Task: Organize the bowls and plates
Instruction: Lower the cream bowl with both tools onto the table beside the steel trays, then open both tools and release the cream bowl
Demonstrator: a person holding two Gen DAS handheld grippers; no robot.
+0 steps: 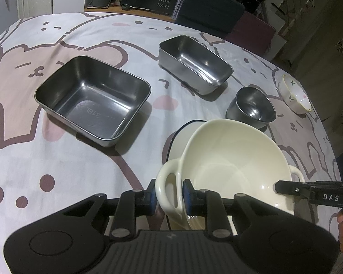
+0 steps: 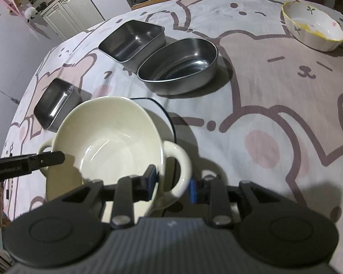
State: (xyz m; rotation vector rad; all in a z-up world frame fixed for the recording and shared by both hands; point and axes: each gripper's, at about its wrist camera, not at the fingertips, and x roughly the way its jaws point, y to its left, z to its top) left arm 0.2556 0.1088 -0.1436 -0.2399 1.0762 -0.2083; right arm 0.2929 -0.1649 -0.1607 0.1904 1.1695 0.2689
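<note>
A cream two-handled bowl (image 1: 235, 159) sits tilted above a white plate with a dark blue rim (image 1: 178, 137). My left gripper (image 1: 169, 196) is shut on the bowl's left handle. In the right wrist view my right gripper (image 2: 173, 180) has its jaws on either side of the bowl's (image 2: 107, 137) right handle (image 2: 178, 169), and a small gap shows at the right pad. The plate (image 2: 162, 114) shows behind the bowl. Each gripper's finger shows at the edge of the other view.
On the cat-print tablecloth (image 1: 80, 171) stand a large rectangular steel tray (image 1: 93, 96), a deeper steel tray (image 1: 194, 64), a round steel bowl (image 1: 251, 107) and a small flower-print ceramic bowl (image 1: 295, 96). In the right wrist view the steel bowl (image 2: 178, 66) and ceramic bowl (image 2: 313, 27) lie beyond.
</note>
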